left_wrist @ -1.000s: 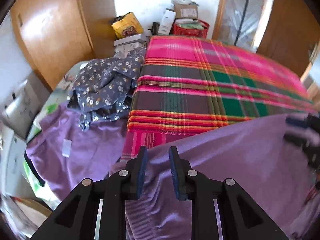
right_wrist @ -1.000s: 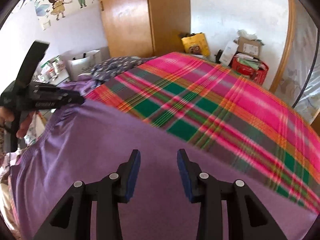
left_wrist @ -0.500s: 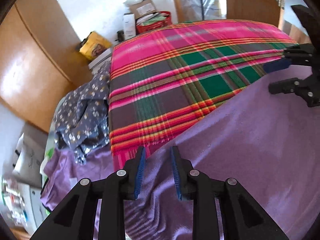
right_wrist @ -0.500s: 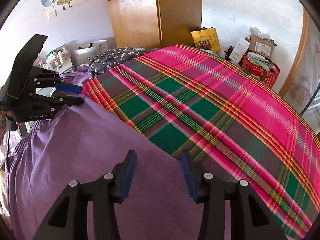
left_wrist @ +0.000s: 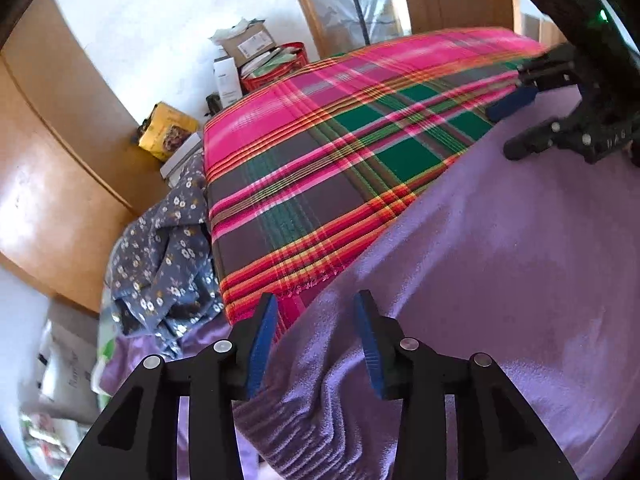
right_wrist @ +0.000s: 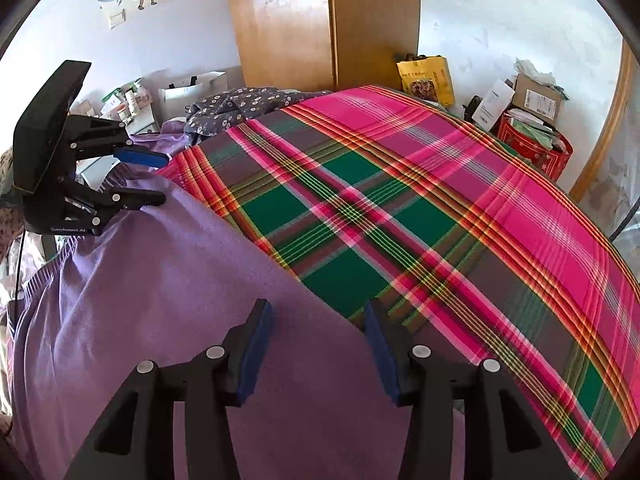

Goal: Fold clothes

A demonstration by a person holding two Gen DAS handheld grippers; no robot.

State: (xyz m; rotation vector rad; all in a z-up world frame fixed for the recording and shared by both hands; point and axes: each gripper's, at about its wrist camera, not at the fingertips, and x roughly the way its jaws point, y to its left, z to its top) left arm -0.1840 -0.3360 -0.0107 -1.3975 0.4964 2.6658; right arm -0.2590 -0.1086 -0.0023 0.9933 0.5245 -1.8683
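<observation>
The left tool (left_wrist: 316, 312) has just been opening over the purple garment (left_wrist: 500, 280), pads clear of it. The right tool (right_wrist: 318, 316) stands apart above the same garment on the plaid bed (right_wrist: 440, 200)

White lettering "GenRobot.AI" — printed on the left gripper (right_wrist: 146, 178) body; nothing else legible.

a bed carries everything, covered by a plaid blanket (right_wrist: 420, 208) in pink, green, grey-brown and orange stripes, pulled flat across the top. a purple garment (right_wrist: 160, 300) lies spread directly on the blanket over the near part, its far edge running diagonally across the plaid and its gathered waistband (left_wrist: 304, 432) hanging at the near left corner. at the bed's far left edge a crumpled grey-blue floral garment (left_wrist: 168, 256) lies in a heap beside the blanket's edge, with more purple cloth (left_wrist: 124, 364) under it.
</observation>
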